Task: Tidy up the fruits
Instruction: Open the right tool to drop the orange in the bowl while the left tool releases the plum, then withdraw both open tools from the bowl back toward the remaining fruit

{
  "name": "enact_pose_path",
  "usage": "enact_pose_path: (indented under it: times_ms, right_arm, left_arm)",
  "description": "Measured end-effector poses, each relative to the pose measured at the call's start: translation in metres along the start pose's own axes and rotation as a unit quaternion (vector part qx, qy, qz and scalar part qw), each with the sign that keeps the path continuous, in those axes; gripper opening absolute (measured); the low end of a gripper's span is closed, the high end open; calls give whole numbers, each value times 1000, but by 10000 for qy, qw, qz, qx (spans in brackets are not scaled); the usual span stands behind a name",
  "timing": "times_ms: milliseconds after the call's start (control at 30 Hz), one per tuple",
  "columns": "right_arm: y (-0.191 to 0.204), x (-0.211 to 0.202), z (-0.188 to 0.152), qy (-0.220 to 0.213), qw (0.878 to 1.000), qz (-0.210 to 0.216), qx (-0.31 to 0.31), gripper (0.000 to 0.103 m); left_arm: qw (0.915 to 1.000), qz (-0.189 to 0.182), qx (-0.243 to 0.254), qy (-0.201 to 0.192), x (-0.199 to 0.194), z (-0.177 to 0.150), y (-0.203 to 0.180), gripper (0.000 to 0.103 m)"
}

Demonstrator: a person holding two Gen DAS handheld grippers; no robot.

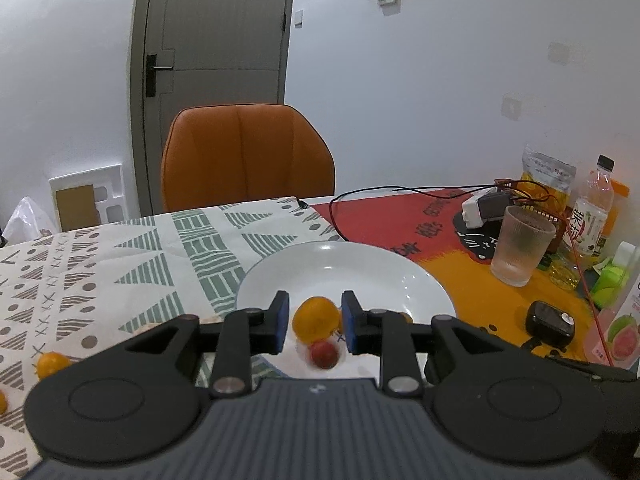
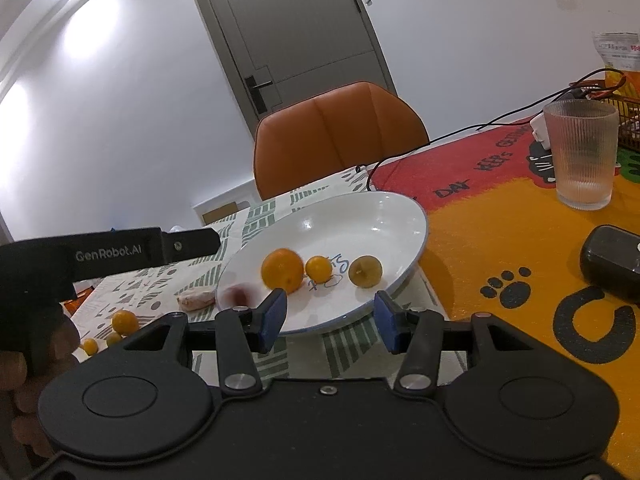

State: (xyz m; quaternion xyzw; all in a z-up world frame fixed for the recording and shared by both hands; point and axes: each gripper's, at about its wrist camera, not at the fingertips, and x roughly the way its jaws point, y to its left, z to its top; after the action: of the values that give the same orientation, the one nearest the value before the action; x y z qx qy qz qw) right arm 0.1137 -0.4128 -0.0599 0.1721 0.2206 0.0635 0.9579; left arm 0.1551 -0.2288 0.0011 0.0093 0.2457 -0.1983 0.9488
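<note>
Left wrist view: the left gripper hovers over the near part of a round white ceramic plate with its blue-padded jaws parted and nothing clamped between them. Seen in the gap between the pads, a round orange citrus fruit lies on the plate, and a small red fruit, blurred, shows just below it, also clear of the pads. The plate sits where a white tablecloth with grey-green geometric print meets a red-and-orange cartoon mat. 1 small orange fruit lies on the tablecloth, well left of the plate. A ribbed frosted glass tumbler stands on the mat to the right, near a black rounded case. An orange leather chair stands behind the table.

Right wrist view: the right gripper waits at the plate's near rim, its jaws wide apart and holding nothing. On the plate lie the large orange citrus, a smaller orange fruit and an olive-yellow fruit in a row, with the blurred red fruit at the left edge. The left gripper's black body reaches in from the left. 3 small orange fruits lie on the tablecloth, left of the plate, beside a pale beige lump. The tumbler stands far right.
</note>
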Motion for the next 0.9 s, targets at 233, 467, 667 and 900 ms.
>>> enact_pose_path:
  times_ms: [233, 467, 667, 900]
  right_arm:
    - [6, 1, -2, 27, 10000, 84, -32, 49]
    - [20, 4, -2, 41, 9998, 155, -95, 54]
    - [35, 4, -2, 18, 9996, 222, -192, 69]
    - [54, 4, -3, -112, 9992, 297, -223, 99]
  left_arm:
    - [9997, 189, -148, 72, -9, -4, 17, 42]
    - [9982, 543, -234, 6, -23, -7, 39, 73]
    - [9963, 789, -342, -70, -39, -9, 60, 84]
    - [9936, 971, -553, -139, -59, -15, 86, 90]
